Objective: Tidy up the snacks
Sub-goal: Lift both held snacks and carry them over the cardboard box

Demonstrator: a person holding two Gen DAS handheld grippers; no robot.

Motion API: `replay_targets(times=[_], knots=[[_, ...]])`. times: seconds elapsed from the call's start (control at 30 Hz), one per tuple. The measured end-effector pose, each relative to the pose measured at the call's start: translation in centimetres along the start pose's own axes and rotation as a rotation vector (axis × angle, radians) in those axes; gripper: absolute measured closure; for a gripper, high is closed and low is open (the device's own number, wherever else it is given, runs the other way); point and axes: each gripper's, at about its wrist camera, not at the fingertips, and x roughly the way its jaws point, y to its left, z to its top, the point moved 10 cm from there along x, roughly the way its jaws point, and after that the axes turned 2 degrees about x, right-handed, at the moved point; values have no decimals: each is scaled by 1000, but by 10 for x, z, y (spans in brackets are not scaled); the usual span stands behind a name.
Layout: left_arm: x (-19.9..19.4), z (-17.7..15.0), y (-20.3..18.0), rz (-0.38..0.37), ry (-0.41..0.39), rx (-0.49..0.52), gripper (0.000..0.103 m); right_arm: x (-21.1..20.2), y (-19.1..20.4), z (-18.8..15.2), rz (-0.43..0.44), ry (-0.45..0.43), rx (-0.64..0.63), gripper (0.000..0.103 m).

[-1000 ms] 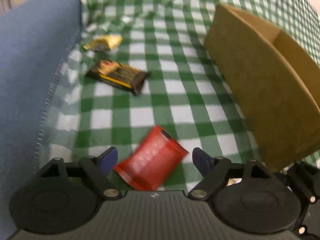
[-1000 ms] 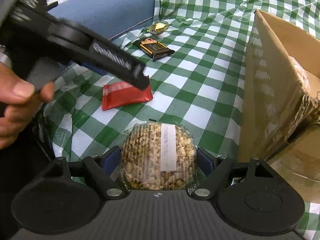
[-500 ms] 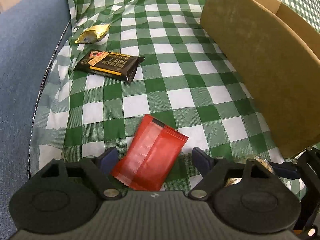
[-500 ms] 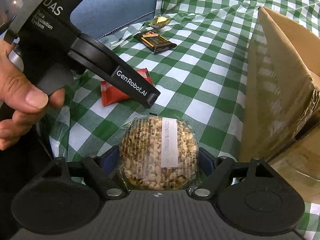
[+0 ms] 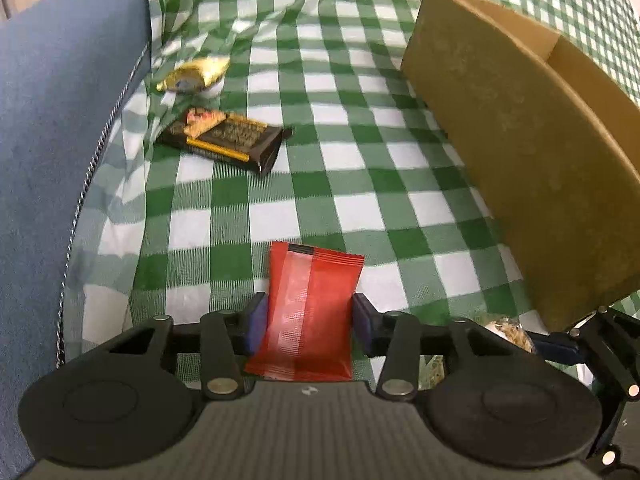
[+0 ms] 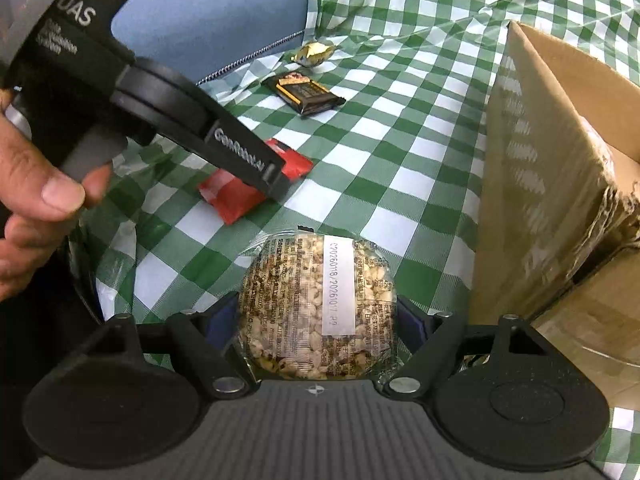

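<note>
The left gripper (image 5: 306, 318) is clamping its jaws on the flat red foil snack packet (image 5: 310, 312), and the right gripper (image 6: 316, 322) on the round clear-wrapped nut-and-grain cake (image 6: 318, 308) — both just beside the open brown cardboard box (image 5: 520, 168). Pick-up seems in hand; next, probably, is lifting each over the box's wall — the dark chocolate bar (image 5: 228, 144) beyond is waiting.

Both views are bright and evenly lit — soft daylight, no hard glare. The green-and-white checked plastic tablecloth (image 5: 360, 168) shows pale sheen along its folds far ahead of the jaws. The fisheye lens bends the brown cardboard box (image 5: 520, 152), right of the jaws, into a curve, and corners darken. The gold foil wrapper (image 5: 192, 74) is smeared with blur — the red sachet (image 5: 310, 312) between the jaws stays fairly sharp.
</note>
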Motion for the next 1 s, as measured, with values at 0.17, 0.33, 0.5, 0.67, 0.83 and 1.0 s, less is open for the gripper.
replay_targets(times=[0.17, 0.33, 0.5, 0.67, 0.83, 1.0], knots=[[3, -1, -6, 24, 5, 45, 41, 3, 0, -3, 2, 18, 3, 21], [4, 0, -2, 38, 0, 25, 41, 3, -1, -3, 4, 19, 1, 21], [3, 0, 0, 44, -1, 19, 39, 3, -1, -3, 3, 19, 1, 21], [4, -1, 0, 56, 5, 20, 32, 3, 0, -3, 4, 19, -1, 21], [5, -1, -1, 58, 10, 26, 30, 3, 0, -3, 3, 20, 0, 21], [6, 0, -1, 56, 11, 25, 30, 3, 0, -3, 3, 19, 0, 21]])
